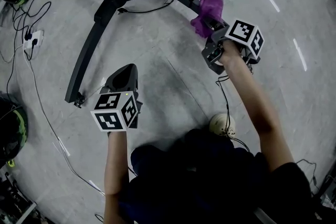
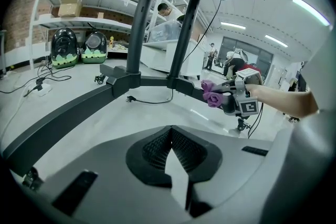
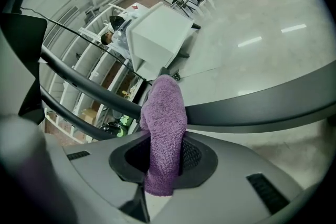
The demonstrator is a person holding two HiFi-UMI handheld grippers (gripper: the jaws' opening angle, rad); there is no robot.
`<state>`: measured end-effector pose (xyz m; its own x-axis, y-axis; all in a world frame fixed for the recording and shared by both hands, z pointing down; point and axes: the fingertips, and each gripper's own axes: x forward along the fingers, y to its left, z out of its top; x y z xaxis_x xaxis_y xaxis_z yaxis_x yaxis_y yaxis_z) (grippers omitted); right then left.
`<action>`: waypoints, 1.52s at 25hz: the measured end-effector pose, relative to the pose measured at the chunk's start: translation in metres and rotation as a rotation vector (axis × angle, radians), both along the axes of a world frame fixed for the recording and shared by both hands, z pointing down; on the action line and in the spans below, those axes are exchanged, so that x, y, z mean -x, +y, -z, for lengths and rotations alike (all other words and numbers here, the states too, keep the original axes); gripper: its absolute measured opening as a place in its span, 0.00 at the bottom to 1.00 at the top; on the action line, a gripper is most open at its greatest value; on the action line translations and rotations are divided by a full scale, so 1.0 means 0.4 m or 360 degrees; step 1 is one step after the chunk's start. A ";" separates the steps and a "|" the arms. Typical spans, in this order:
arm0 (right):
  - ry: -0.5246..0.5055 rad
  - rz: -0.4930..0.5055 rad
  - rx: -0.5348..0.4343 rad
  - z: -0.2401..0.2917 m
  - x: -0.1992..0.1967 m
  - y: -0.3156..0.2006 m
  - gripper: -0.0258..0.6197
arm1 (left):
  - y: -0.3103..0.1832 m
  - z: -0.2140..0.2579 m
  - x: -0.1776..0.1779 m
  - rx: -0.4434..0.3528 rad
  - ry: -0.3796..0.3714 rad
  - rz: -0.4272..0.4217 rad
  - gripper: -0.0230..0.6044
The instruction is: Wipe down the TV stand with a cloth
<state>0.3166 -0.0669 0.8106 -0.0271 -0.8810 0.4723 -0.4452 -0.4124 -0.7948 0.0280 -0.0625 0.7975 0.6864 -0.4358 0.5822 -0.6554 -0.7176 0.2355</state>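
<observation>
Down on the grey floor (image 1: 157, 60) stood one black TV stand (image 1: 100, 23), with two uprights rising from where its legs meet and three casters visible in the head view. One long leg curved off to the near left, and a shorter one ran to the right.

Two tools were in use. The right tool (image 1: 209, 24) was clenched on the one purple cloth (image 1: 208, 10). The cloth stood up between its jaws and lay against the right leg of the stand, at that leg's outer end. In the right gripper view the cloth (image 3: 165, 123) filled the gap between the jaws of the right tool (image 3: 168, 160) and covered part of the dark leg (image 3: 262, 107) behind it. From the left gripper view the same cloth (image 2: 211, 94) showed as a bunched purple wad at the tip of the right tool (image 2: 226, 99).

The left tool (image 1: 126, 72) hung over bare floor on the near side, inside the curve of the long leg and well apart from the cloth. Its jaws were pressed together with nothing between them (image 2: 170, 149).

One white power strip (image 1: 32, 39) lay at the far left with cables trailing from it. One cream ball (image 1: 221, 124) sat near the person. Two green-and-black domed cases (image 2: 64, 47) stood side by side under the shelves.
</observation>
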 end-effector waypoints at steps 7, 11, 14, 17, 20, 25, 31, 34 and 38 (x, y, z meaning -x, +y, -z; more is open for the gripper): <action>-0.0010 -0.0058 0.0017 -0.003 -0.026 0.080 0.18 | 0.013 0.005 -0.024 0.0004 0.0030 -0.0028 0.05; -0.0025 -0.0092 0.0035 -0.005 -0.039 0.130 0.18 | 0.019 0.008 -0.033 0.0009 0.0041 -0.0032 0.05; -0.0039 -0.0127 0.0035 -0.004 -0.055 0.163 0.18 | 0.025 0.004 -0.039 0.0013 0.0038 -0.0043 0.05; -0.0037 -0.0156 0.0036 -0.002 -0.069 0.193 0.18 | 0.030 0.001 -0.040 0.0018 0.0038 -0.0047 0.05; -0.0023 -0.0170 0.0052 0.000 -0.077 0.218 0.18 | 0.034 0.001 -0.042 0.0020 0.0041 -0.0056 0.05; -0.0012 -0.0202 0.0080 0.000 -0.091 0.266 0.18 | 0.047 0.004 -0.066 0.0025 0.0053 -0.0102 0.05; 0.0001 -0.0240 0.0109 -0.004 -0.101 0.317 0.18 | 0.079 0.002 -0.119 0.0043 0.0075 -0.0206 0.05; -0.0001 -0.0263 0.0122 -0.007 -0.108 0.341 0.18 | 0.104 -0.004 -0.154 0.0062 0.0079 -0.0273 0.05; -0.0008 -0.0311 0.0120 -0.006 -0.123 0.377 0.18 | 0.139 -0.018 -0.204 0.0100 0.0086 -0.0372 0.05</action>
<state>0.3658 0.0840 0.8130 0.1386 -0.8318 0.5375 -0.3470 -0.5491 -0.7603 0.1095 -0.0067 0.8048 0.7952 -0.2257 0.5628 -0.4585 -0.8312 0.3145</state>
